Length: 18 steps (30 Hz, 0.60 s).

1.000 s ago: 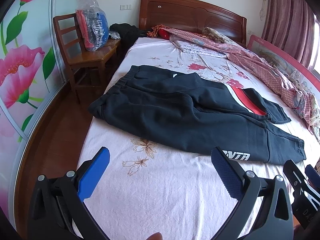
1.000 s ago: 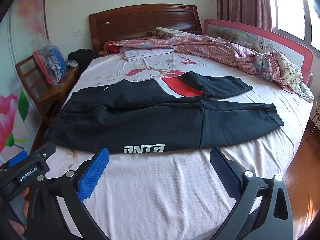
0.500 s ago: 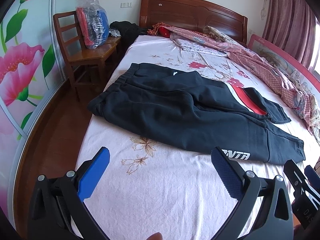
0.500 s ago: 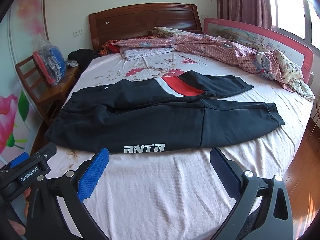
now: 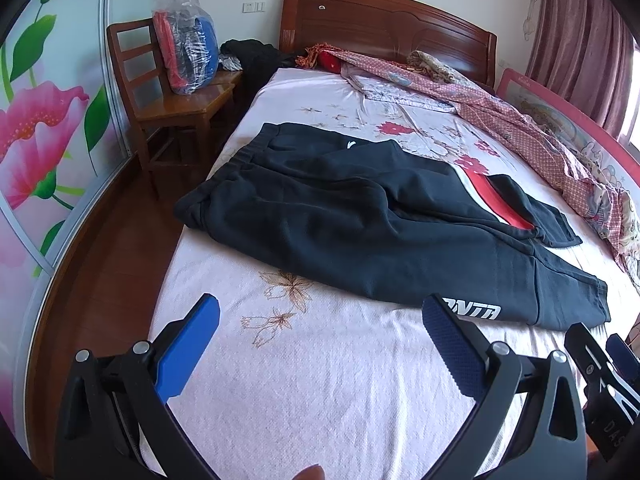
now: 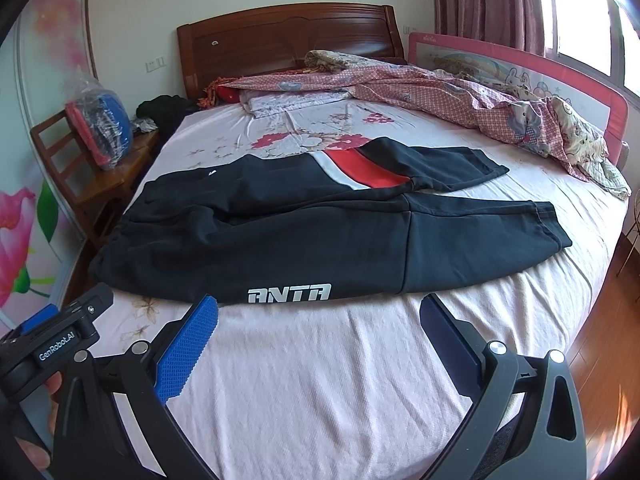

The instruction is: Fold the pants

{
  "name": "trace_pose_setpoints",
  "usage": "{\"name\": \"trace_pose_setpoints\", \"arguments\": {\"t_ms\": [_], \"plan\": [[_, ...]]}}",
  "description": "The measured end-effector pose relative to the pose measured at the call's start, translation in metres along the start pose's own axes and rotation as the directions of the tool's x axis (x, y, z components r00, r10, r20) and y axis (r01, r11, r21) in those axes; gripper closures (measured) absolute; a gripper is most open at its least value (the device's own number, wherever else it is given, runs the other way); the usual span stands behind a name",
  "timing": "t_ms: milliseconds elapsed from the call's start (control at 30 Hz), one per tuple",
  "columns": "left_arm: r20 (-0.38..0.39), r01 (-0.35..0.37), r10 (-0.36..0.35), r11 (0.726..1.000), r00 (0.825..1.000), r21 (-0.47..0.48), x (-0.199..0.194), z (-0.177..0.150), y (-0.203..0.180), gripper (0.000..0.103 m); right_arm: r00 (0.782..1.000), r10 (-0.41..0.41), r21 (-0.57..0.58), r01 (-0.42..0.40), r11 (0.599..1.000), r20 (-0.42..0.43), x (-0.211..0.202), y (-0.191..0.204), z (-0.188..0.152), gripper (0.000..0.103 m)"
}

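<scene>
- Both the left gripper (image 5: pixel 320 344) and the right gripper (image 6: pixel 318 344) have their jaws released, holding nothing.
- The pants (image 6: pixel 320 232) lie spread on the bed (image 6: pixel 360 380), just ahead of your jaws.
- They look like soft, thick, limp fleece; pinch the waistband and a cuff.

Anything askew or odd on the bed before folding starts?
The pants are not laid square: the legs splay apart and the waistband end hangs slightly over the bed edge. A rumpled quilt is bunched along the far side.
</scene>
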<state>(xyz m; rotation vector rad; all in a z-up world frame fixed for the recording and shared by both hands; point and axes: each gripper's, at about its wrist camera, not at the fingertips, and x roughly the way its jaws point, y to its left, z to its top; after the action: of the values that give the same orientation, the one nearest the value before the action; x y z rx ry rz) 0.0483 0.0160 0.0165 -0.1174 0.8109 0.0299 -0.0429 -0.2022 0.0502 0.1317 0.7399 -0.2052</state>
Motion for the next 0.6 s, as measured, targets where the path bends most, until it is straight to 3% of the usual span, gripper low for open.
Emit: {"name": "trace_pose_setpoints", "arguments": {"t_ms": [200,300,367,433,500,567,600], "plan": [[-0.033,0.011,-0.011,1.0,0.999,0.012,0.01,-0.001,0.005,0.002,0.999,0.02,0.003,-0.02,1.0,-0.031,0.006,-0.001,-0.004,0.003],[-0.116,0.139,-0.142,0.99,0.983,-0.034,0.031,0.002,0.025,0.002,0.998,0.036,0.011,-0.035,0.999,-0.061,0.012,-0.008,-0.008,0.003],[-0.154,0.254,-0.269,0.961,0.951,-0.11,0.047,0.006,0.047,0.002,0.997,0.023,0.015,-0.021,1.0,-0.078,0.017,-0.012,-0.01,0.003],[-0.181,0.356,-0.399,0.905,0.899,-0.232,0.067,0.013,0.071,0.002,0.995,0.019,0.019,-0.017,1.0,-0.094,0.023,-0.016,-0.012,0.003],[-0.16,0.441,-0.536,0.802,0.829,-0.403,0.087,0.018,0.098,0.002,0.994,0.009,0.016,-0.008,1.0,-0.105,0.028,-0.016,-0.012,0.003],[-0.101,0.48,-0.632,0.674,0.768,-0.562,0.108,0.019,0.12,0.002,0.994,0.005,0.007,-0.004,1.0,-0.11,0.03,-0.014,-0.012,0.003],[-0.077,0.474,-0.651,0.623,0.755,-0.623,0.117,0.019,0.129,0.002,0.994,0.004,0.002,-0.004,1.0,-0.113,0.032,-0.013,-0.012,0.003]]}}
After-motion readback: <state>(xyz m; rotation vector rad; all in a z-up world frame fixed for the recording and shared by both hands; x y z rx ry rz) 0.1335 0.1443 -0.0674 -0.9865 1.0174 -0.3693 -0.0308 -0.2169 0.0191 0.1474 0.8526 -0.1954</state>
